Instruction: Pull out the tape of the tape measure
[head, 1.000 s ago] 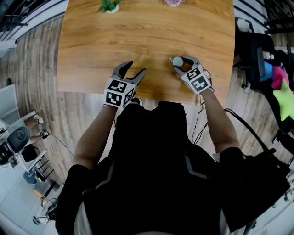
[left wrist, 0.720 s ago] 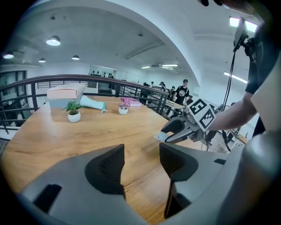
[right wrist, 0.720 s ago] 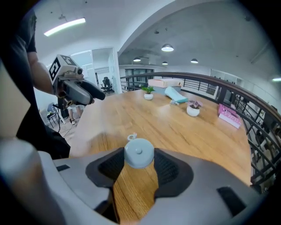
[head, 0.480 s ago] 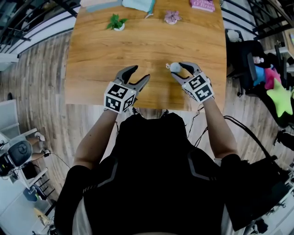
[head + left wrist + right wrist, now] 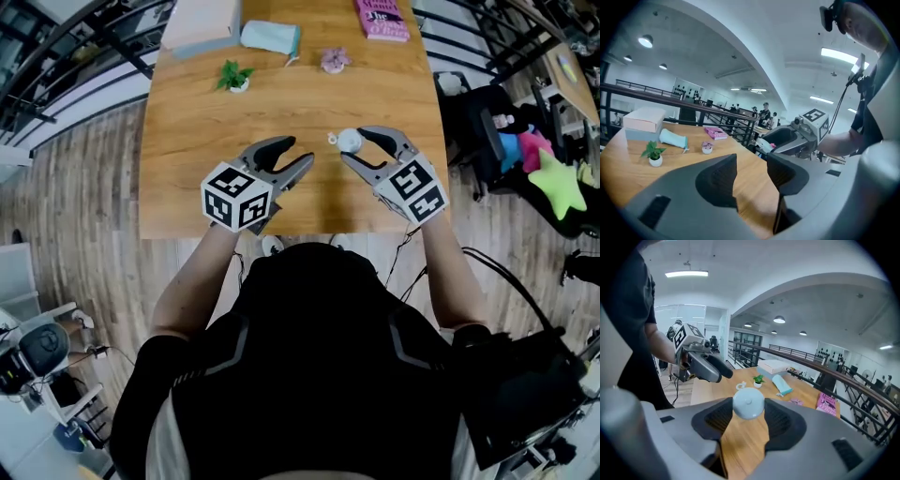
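Observation:
A round pale-blue tape measure (image 5: 350,141) sits between the jaws of my right gripper (image 5: 352,144), held above the wooden table (image 5: 197,122). In the right gripper view the tape measure (image 5: 748,402) is pressed from both sides by the pads of the right gripper (image 5: 748,409), and its small white pull tab (image 5: 740,386) sticks out toward the left gripper (image 5: 705,365). My left gripper (image 5: 296,150) hovers just left of it with its jaws closing and nothing between them. The left gripper view shows the bare gap of the left gripper (image 5: 752,161), with the right gripper (image 5: 787,139) beyond.
At the table's far end are a small potted plant (image 5: 232,77), a tiny pink flower pot (image 5: 333,61), a pale teal roll (image 5: 270,37), a pink book (image 5: 380,17) and a box (image 5: 202,23). A chair with colourful items (image 5: 534,155) stands right of the table.
Both grippers have drawn closer together over the table's near part. The left jaws have narrowed a little. The head view has tilted up, showing the table's far end.

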{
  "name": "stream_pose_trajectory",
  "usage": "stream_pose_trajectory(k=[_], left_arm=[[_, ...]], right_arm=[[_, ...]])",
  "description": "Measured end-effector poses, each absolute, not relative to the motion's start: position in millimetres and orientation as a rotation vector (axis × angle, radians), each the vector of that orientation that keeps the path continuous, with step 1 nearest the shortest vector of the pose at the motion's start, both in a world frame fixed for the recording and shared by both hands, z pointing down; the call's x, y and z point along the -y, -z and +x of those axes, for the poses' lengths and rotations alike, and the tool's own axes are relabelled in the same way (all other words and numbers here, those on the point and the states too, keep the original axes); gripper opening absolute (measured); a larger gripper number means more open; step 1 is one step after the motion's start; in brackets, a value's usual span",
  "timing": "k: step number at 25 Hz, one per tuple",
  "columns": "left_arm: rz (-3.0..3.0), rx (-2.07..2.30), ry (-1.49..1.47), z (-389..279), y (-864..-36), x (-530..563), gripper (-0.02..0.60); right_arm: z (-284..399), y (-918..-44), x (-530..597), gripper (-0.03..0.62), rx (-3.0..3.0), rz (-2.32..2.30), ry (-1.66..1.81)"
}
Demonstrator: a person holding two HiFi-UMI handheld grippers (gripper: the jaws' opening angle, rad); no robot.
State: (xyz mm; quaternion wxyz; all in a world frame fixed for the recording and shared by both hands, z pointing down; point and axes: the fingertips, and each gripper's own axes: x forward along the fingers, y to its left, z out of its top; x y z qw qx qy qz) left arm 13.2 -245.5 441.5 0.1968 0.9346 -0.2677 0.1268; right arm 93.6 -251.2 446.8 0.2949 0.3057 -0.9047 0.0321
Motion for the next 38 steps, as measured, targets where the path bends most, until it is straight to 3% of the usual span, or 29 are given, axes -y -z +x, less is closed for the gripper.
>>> stream_pose_trajectory(k=[8, 11, 14, 20, 25, 38], left_arm=[[2.540, 0.495, -0.099, 39, -384, 241, 0.183], [2.505, 0.433, -0.084, 44, -380, 241, 0.167], [2.513, 0.413, -0.092, 44, -377, 239, 0.104], [2.501, 0.357, -0.084, 50, -373, 236, 0.095], [2.512, 0.364, -0.094, 47, -370, 235, 0.046], [2.527, 0.475, -0.199, 30, -379, 235, 0.038]], right_arm=[[85, -402, 239, 0.222, 2.457, 0.822, 0.025], [84, -392, 238, 0.222, 2.468, 0.816, 0.069], [80, -387, 236, 0.222, 2.485, 0.791, 0.119], [75, -379, 230, 0.222, 2.514, 0.736, 0.220], [72, -375, 231, 0.222, 2.519, 0.712, 0.245], [73, -383, 231, 0.221, 2.555, 0.682, 0.232]])
